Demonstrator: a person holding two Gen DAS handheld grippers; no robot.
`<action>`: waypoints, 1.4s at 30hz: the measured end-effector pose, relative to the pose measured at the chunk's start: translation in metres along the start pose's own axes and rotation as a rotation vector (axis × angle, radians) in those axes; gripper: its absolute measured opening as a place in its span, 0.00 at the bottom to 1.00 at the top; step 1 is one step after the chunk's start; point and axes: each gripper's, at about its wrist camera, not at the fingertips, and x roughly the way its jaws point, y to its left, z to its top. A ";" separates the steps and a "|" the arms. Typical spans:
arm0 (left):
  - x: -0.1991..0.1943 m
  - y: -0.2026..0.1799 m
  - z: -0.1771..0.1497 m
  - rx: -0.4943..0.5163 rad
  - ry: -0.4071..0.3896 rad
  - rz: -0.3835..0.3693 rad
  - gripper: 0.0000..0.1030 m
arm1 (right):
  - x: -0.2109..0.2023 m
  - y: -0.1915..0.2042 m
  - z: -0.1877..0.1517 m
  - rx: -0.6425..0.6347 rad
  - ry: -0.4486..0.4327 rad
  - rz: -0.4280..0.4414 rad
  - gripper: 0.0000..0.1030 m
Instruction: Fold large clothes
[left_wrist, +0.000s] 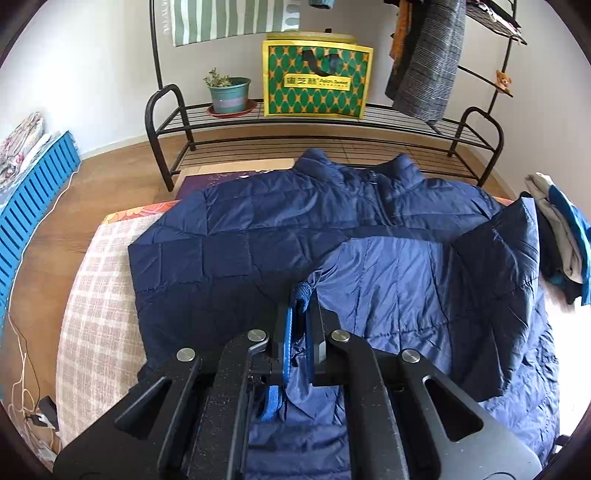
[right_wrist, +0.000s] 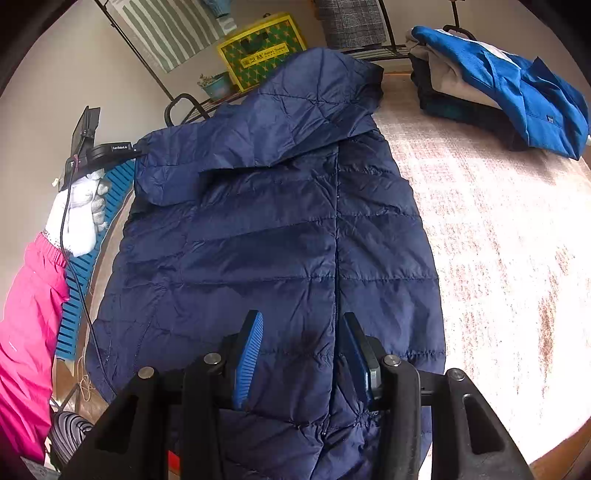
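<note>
Left gripper (left_wrist: 300, 314): lower centre, clenched on the ribbed knit cuff (left_wrist: 303, 291).
Jacket: navy quilted puffer jacket (right_wrist: 280, 236) fills frame centre, lying on the checked bedspread (right_wrist: 498, 258).
Right gripper (right_wrist: 301, 347): bottom centre, fingers parted, gripping nothing.
Folded clothes stack (right_wrist: 491, 85): upper right.

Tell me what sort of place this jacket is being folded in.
Most likely a room in a home, perhaps a bedroom. The navy puffer jacket lies on a checked cover, a metal garment rack carries hanging clothes and a potted plant, and folded clothes are stacked nearby.
</note>
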 end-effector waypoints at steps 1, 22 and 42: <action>0.008 0.007 0.002 -0.004 -0.001 0.015 0.03 | 0.001 0.001 0.000 -0.004 0.003 -0.003 0.46; 0.095 0.066 0.006 -0.103 0.082 0.141 0.04 | 0.034 0.014 -0.004 -0.065 0.074 -0.053 0.46; -0.094 0.138 -0.052 -0.227 -0.036 -0.047 0.48 | 0.005 0.009 0.009 -0.120 -0.117 -0.138 0.55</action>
